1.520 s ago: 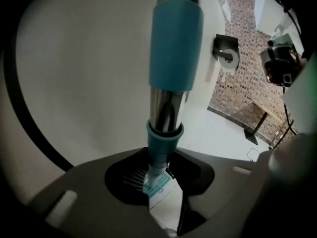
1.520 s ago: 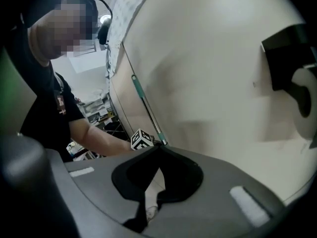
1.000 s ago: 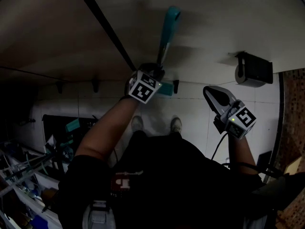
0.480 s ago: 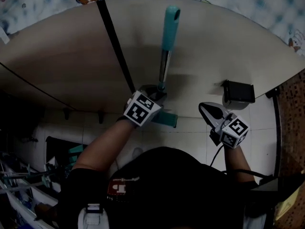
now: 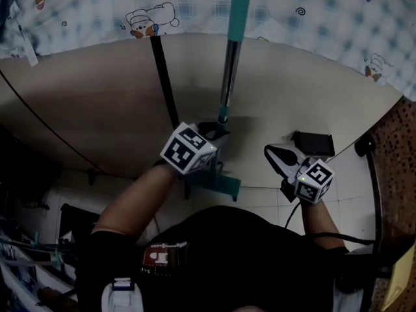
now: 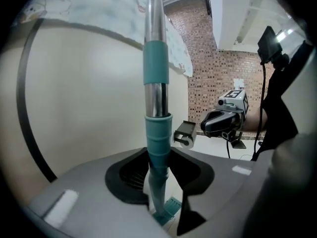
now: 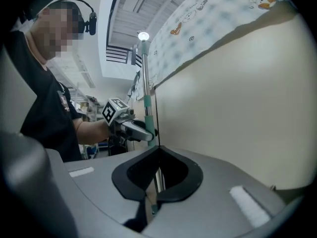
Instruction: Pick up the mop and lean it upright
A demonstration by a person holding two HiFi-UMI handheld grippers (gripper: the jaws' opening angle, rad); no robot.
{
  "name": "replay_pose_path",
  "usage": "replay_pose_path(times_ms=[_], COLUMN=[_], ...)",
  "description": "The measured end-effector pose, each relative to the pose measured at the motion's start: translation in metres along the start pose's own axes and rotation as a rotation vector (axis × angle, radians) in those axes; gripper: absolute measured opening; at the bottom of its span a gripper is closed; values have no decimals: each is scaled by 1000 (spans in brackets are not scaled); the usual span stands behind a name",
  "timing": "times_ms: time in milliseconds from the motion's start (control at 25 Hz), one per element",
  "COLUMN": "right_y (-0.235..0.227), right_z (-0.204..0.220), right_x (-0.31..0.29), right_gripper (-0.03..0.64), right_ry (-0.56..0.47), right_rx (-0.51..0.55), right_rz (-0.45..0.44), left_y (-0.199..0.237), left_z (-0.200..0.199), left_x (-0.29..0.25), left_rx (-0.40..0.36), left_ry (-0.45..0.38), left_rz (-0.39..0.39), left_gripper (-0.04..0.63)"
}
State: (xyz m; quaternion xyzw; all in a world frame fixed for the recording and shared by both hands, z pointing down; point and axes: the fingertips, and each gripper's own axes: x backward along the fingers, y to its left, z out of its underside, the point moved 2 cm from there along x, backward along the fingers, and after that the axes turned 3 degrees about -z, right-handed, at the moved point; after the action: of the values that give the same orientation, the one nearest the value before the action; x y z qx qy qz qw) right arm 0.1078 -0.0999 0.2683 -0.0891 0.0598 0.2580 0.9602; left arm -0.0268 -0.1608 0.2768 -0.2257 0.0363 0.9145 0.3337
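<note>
Beige wall (image 5: 97,109) behind | mop (image 5: 229,70) upright, clamped in left tool (image 5: 216,130)

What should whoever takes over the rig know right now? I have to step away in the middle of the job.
Left gripper: shut on the mop, low on its pole.
Right gripper: shut, empty, off to the side.
Mop: held roughly upright, close to the wall.
Done: mop picked up.
Left: rest it against the wall, then let go.
</note>
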Motion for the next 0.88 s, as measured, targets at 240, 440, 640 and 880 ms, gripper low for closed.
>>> replay_pose_path(times_ms=[240,440,640,880], right_y=[-3,-5,-6,-9], right_z=[-12,-19,-22,-24], right_x=[7,13,18,21], right_gripper=[14,14,14,14], right_ry=[-25,-43,-59,-70], right_rx=[27,34,45,47], right_rz=[8,17,24,32], left_y=[4,17,24,26], left_z=[-46,-74,-89,-91], left_x=[20,35,43,40], left_rx=[-24,1,28,40], left_ry=[-40,-62,-71,-68], left_rz=[25,16,9,12], left_gripper=[129,130,130,130])
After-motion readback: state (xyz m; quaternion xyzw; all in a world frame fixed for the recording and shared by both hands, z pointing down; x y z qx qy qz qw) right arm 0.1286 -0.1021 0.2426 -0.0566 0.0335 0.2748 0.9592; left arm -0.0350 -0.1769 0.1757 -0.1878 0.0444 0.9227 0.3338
